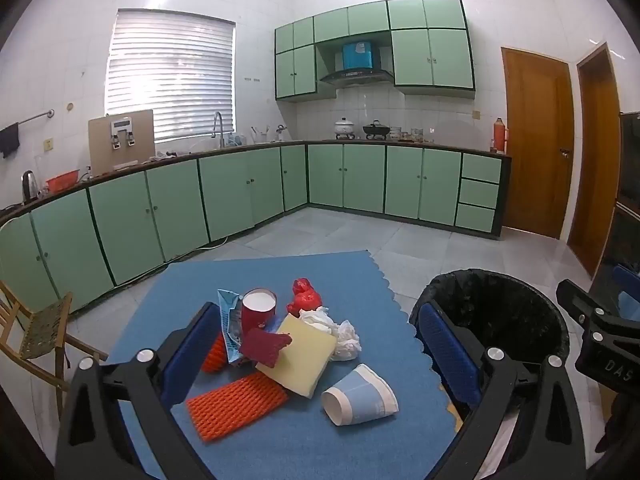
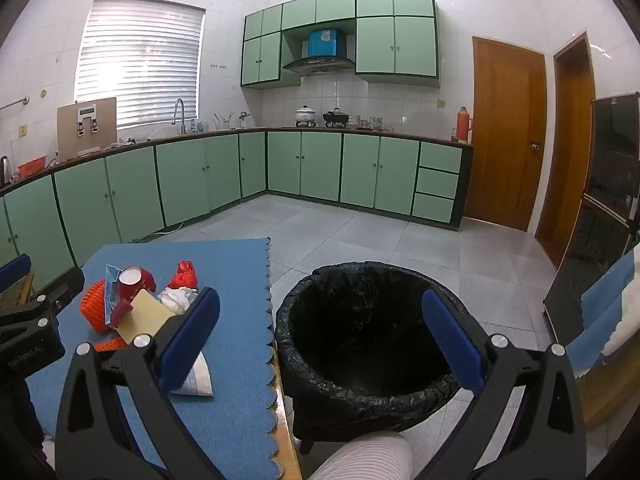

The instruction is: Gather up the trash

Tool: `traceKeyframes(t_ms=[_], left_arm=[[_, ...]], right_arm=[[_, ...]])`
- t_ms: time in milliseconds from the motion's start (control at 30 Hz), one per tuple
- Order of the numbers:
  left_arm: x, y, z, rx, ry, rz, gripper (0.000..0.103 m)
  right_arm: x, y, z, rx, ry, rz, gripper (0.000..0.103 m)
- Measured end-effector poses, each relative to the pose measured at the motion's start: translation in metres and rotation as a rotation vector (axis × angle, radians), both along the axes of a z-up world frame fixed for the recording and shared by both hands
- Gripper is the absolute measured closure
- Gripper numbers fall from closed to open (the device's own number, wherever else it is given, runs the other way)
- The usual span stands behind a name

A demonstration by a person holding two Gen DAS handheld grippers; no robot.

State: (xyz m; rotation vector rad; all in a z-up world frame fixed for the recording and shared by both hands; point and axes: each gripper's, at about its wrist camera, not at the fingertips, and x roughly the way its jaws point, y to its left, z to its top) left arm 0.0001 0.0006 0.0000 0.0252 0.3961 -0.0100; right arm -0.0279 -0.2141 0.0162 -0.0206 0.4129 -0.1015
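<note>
Both the left tongs (image 1: 320, 344) and the right tongs (image 2: 320, 340) stood wide apart with nothing between them. The left ones hung over a heap of trash on the blue scallop-edged mat (image 1: 352, 276) covering the tabletop: a red paper cup (image 1: 258, 310), a pale yellow sponge slab (image 1: 306, 354), crumpled white tissue (image 1: 340, 332), orange foam netting (image 1: 236, 404) and, nearest, a tipped blue-and-white paper cup (image 1: 360, 400). The right tongs hung above the black-lined round bin (image 2: 360, 344) just right of the tabletop.

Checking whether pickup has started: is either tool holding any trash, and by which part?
Nothing is held. The left tool is open above the trash pile on the blue felt mat; the right tool is open over the black-lined trash bin.
</note>
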Motion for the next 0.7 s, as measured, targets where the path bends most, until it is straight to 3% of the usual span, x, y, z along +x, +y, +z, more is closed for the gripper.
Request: traceKeyframes(t_ms=[700], left_arm=[[0.0009,-0.0026,0.0036,0.012,0.002,0.002,0.006]], right_arm=[[0.0039,-0.0014,-0.0049,0.013,0.002,-0.005,0.005]])
